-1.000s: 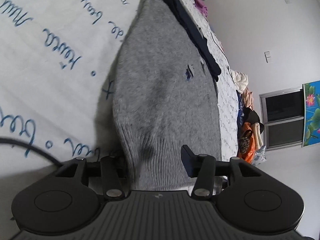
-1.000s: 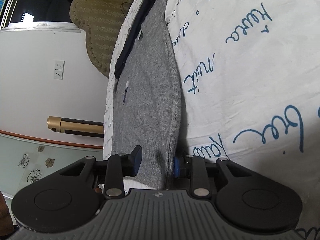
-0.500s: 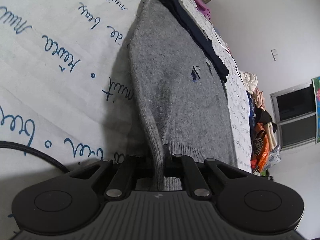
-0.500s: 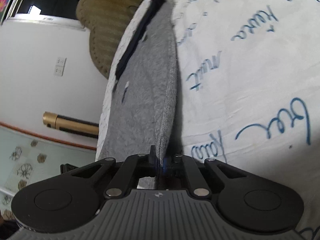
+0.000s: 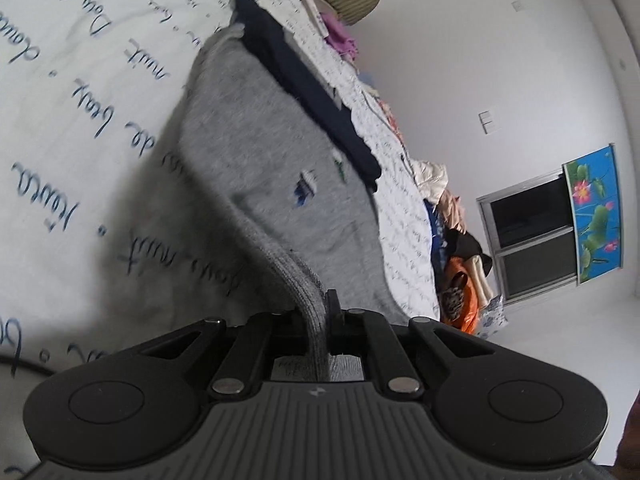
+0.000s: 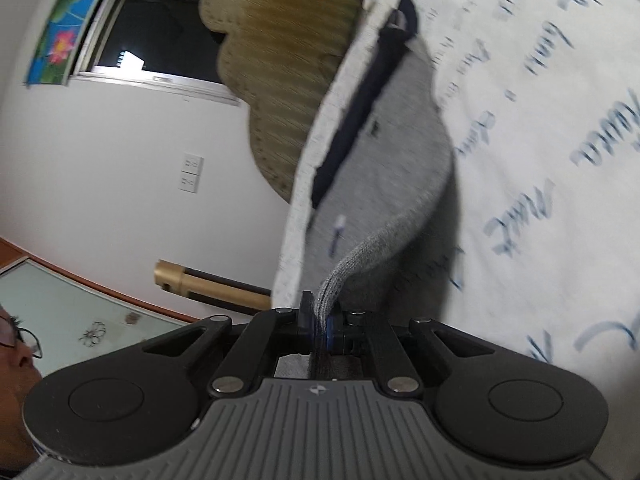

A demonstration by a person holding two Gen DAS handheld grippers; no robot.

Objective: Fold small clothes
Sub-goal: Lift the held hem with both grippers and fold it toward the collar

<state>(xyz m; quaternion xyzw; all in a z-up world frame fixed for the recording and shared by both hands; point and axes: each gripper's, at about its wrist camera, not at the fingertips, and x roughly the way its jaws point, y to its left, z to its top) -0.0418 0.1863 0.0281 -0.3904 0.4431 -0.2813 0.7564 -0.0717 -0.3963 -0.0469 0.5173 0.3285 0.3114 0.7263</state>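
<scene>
A small grey knit sweater (image 5: 256, 168) with a dark navy band (image 5: 304, 92) along its far side lies on a white bed sheet with blue handwriting print (image 5: 80, 80). My left gripper (image 5: 320, 312) is shut on the sweater's ribbed hem and lifts that corner off the sheet. In the right wrist view the same sweater (image 6: 384, 152) shows, and my right gripper (image 6: 320, 320) is shut on the other hem corner, also raised.
A pile of clothes and an orange bag (image 5: 456, 284) sit past the bed's far end, below a window (image 5: 532, 236). A tan headboard (image 6: 280, 60) and a gold tube (image 6: 208, 280) lie beside the bed. A person's face (image 6: 16, 344) is at the left edge.
Both grippers closed on the sweater's hem, one at each corner, and have lifted the hem up off the sheet.
</scene>
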